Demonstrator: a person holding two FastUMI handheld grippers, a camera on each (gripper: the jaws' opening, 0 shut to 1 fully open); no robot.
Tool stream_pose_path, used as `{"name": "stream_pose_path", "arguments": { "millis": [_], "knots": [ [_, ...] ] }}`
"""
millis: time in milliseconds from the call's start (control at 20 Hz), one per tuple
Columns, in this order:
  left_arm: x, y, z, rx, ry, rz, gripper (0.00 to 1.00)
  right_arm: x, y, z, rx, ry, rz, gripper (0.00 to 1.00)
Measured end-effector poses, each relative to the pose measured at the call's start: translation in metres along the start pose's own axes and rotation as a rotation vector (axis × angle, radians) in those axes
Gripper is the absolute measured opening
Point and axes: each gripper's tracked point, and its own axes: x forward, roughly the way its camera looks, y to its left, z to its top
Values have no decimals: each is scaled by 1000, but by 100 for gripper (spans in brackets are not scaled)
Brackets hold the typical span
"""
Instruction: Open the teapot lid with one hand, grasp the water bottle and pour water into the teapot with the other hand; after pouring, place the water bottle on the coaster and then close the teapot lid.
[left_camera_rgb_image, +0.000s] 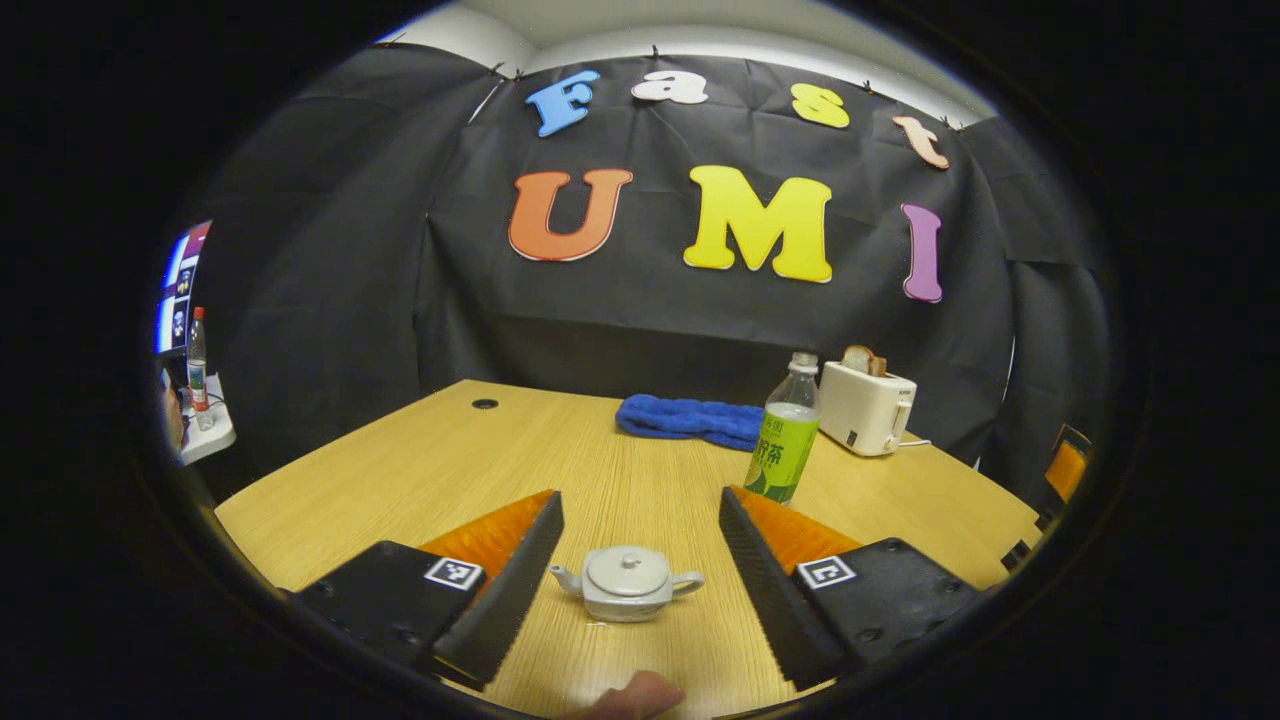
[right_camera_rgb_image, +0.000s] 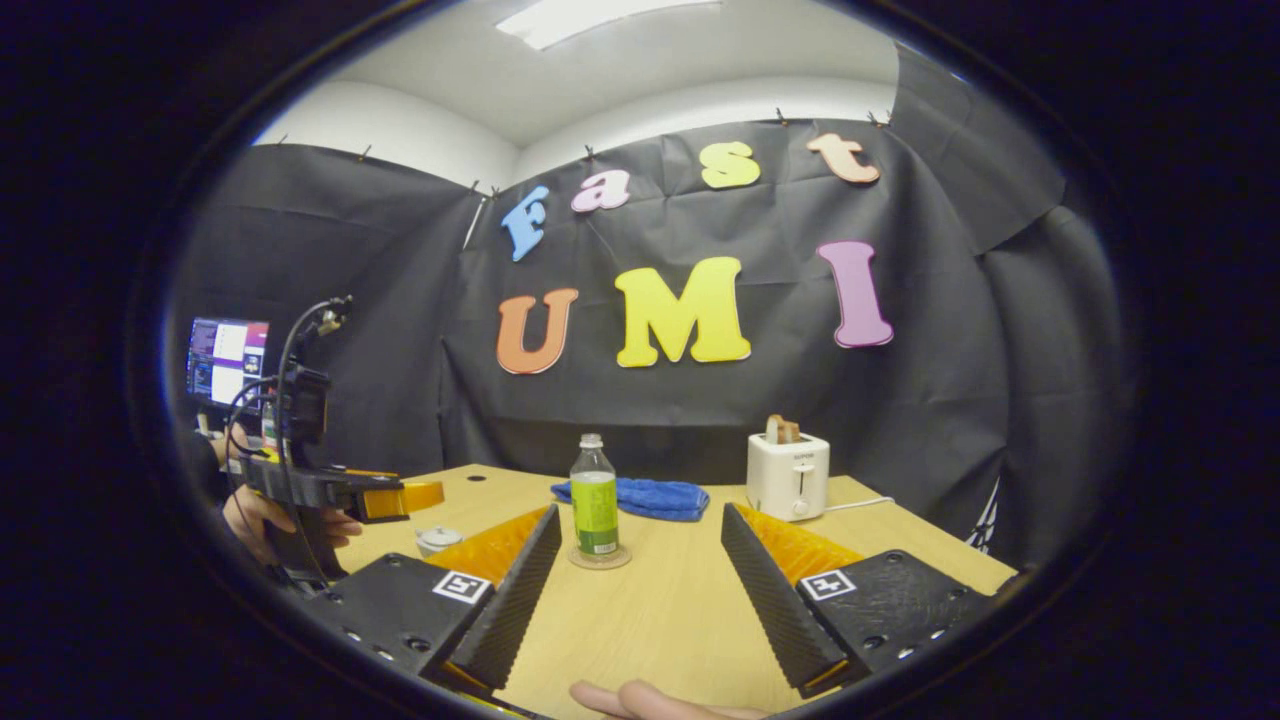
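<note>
Left gripper (left_camera_rgb_image: 640, 585) wide open, teapot (left_camera_rgb_image: 627, 583) between its fingers, untouched, lid on.
Right gripper (right_camera_rgb_image: 640, 590) equally wide; water bottle (right_camera_rgb_image: 595, 510) upright on coaster (right_camera_rgb_image: 600, 560).

Wooden table (left_camera_rgb_image: 420, 470) carries teapot (left_camera_rgb_image: 626, 583), water bottle (right_camera_rgb_image: 594, 507) seemingly on a coaster (right_camera_rgb_image: 600, 558), blue cloth (left_camera_rgb_image: 690, 418), toaster (left_camera_rgb_image: 865, 405).

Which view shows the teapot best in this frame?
The left gripper view: the teapot sits whole between the open left claw, lid on, spout and handle visible. In the right gripper view it is small, far off and partly hidden behind a finger.
</note>
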Motion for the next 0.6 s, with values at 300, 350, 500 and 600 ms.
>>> {"name": "stream_pose_path", "arguments": {
  "millis": [300,350,500,600],
  "knots": [
    [-67,-13,28,-4,-62,-22,98,-25,-2,24,-56,-3,-98,96],
    [-76,-16,33,6,-74,-28,98,-29,-4,29,-61,-3,-113,96],
    [-98,-21,42,54,-99,-37,98,-41,-13,39,-93,-8,-173,96],
    [-106,-24,44,71,-97,-48,98,-47,-14,44,-99,-13,-189,96]
  ]
}}
